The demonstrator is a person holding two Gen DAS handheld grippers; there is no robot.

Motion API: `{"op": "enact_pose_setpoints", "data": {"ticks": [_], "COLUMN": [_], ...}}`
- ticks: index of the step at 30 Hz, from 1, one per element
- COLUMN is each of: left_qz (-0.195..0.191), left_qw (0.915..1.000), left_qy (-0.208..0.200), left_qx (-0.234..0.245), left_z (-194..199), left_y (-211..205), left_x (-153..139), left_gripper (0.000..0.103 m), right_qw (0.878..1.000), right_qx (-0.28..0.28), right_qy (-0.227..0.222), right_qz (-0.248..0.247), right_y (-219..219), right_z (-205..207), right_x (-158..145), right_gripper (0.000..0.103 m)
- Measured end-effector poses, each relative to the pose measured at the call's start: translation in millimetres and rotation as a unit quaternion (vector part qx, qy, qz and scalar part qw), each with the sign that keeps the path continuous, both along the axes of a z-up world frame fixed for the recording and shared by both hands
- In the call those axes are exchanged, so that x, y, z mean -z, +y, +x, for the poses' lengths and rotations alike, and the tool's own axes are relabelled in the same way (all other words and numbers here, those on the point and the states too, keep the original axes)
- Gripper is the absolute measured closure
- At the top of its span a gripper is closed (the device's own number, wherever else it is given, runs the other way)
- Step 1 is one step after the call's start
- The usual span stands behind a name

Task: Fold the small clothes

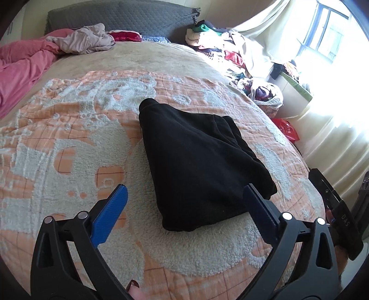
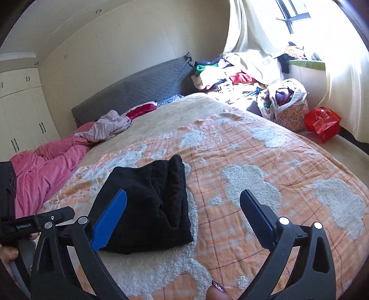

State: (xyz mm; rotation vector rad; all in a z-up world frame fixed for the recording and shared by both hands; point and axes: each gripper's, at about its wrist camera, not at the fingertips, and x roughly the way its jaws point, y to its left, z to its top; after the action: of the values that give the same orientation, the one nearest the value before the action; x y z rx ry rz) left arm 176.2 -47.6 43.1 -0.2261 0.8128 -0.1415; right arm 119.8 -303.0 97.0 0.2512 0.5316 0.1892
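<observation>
A black garment (image 1: 198, 166) lies folded into a thick bundle on the orange and white blanket (image 1: 69, 129). My left gripper (image 1: 184, 196) hangs just above its near end, jaws wide open, nothing pressed between the blue pads (image 1: 110, 217). In the right wrist view the same black garment (image 2: 150, 203) rests left of centre, and my right gripper (image 2: 183, 203) stands open over its right edge and the blanket (image 2: 265, 161), holding nothing. The left pad (image 2: 110, 221) overlaps the cloth in the picture. The other gripper's body shows at the left edge (image 2: 13, 219).
A pink quilt (image 1: 20, 69) and a crumpled pale garment (image 1: 85, 40) lie at the bed's far left. A pile of mixed clothes (image 1: 221, 46) sits at the far right by the grey headboard (image 1: 120, 18). A fabric bag (image 2: 286, 106) and red plastic bag (image 2: 322, 122) stand beside the bed.
</observation>
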Motion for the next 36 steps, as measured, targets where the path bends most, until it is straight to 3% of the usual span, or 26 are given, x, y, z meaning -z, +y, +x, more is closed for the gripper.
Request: {"op": "enact_pose_setpoints", "data": {"ticks": [4,10,18,29,36], "left_qz": [0.014,0.02,0.033,0.029,0.033], "left_qw": [0.9996,0.9982,0.9972,0.9989,0.9991], "left_qy": [-0.026,-0.056,-0.067,-0.037,-0.022], "left_qx": [-0.001,0.01,0.007,-0.01,-0.018], "left_z": [-21,-53,-87,-110,-115], "left_y": [3,4,6,17,18], "left_x": [-11,-20,-11,27,45], "left_gripper": [0.01,0.01,0.01,0.01,0.01], "right_qw": [0.999,0.996,0.995,0.99,0.991], "right_qx": [0.009,0.006,-0.026,-0.045,-0.063], "right_qy": [-0.043,-0.061,-0.038,-0.02,0.023], "right_qz": [-0.026,-0.065,-0.093,-0.133,-0.118], "right_y": [2,8,23,49,58], "right_z": [-29,-68,-97,-120,-114], "right_x": [-12,-18,-6,35,58], "right_gripper": [0.005,0.005,0.005,0.005,0.005]}}
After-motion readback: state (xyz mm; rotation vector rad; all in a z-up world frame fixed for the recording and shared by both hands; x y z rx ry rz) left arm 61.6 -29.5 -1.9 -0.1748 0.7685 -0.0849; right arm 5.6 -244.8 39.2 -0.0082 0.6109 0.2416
